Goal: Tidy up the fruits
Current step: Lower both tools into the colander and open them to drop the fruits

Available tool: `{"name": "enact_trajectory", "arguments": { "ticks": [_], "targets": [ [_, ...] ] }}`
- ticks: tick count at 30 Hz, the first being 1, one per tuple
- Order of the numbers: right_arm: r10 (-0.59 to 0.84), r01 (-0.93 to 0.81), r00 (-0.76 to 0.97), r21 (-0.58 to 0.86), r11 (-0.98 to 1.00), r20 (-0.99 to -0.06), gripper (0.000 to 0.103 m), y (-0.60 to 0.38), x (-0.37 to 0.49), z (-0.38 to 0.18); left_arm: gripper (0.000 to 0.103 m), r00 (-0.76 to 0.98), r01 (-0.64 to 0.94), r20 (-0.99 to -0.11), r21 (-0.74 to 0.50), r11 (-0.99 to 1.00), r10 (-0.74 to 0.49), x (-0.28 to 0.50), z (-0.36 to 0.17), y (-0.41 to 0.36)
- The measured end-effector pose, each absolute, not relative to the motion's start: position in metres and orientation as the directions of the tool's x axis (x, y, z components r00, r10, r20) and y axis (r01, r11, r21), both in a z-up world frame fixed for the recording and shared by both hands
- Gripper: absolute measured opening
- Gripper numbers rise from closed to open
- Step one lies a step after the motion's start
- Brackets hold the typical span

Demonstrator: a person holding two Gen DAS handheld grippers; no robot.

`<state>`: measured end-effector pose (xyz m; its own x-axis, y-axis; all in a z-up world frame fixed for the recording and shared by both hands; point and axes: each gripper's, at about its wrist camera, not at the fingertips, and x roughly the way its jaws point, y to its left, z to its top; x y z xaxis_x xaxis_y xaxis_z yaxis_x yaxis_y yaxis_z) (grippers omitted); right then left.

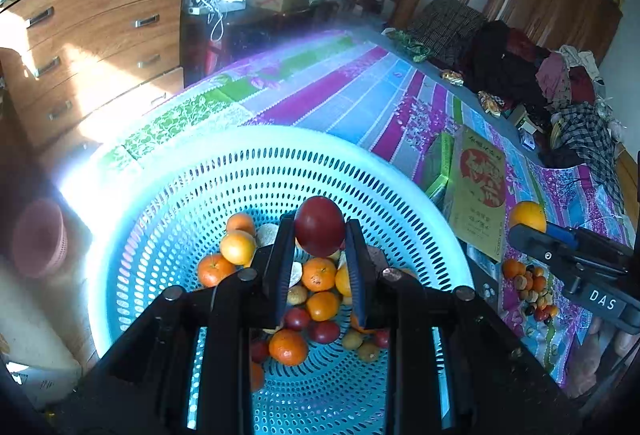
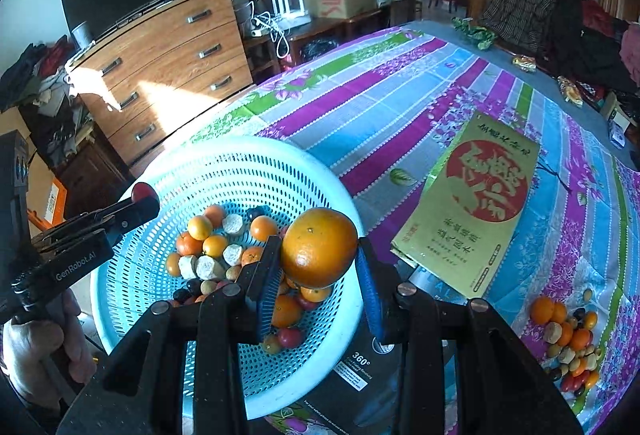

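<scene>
Fruit bound for sorting: left gripper [image 1: 320,231] clamps a dark red plum [image 1: 319,226] above the blue colander [image 1: 160,195]; right gripper [image 2: 318,255] grips an orange [image 2: 319,246].

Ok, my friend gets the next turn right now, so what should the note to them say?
Left tool: shut on a dark red fruit, over the blue basket.
Right tool: shut on a big orange, at the basket's rim.
Done: many oranges and small fruits already lie in the basket.
Left: let go of both fruits into the basket, then fetch the small pile of fruit on the striped bedspread beside the yellow box.
</scene>
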<state>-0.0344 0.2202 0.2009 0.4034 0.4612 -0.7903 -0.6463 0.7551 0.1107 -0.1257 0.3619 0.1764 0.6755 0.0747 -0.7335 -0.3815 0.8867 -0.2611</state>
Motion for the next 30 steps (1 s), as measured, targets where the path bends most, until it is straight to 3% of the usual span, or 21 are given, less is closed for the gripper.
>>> {"name": "enact_trajectory", "arguments": {
  "ticks": [10, 30],
  "targets": [
    [0.455, -0.655, 0.327, 0.148, 0.741, -0.828, 0.04, 0.23, -0.032, 0.181, 0.026, 0.612, -0.384, -0.789, -0.236, 0.892, 0.055, -0.127, 0.161, 0.363],
    [0.443, -0.665, 0.297, 0.15, 0.732, -0.846, 0.04, 0.239, -0.034, 0.171, 0.026, 0.592, -0.37, -0.805, -0.238, 0.898, 0.031, -0.132, 0.166, 0.371]
  ]
}}
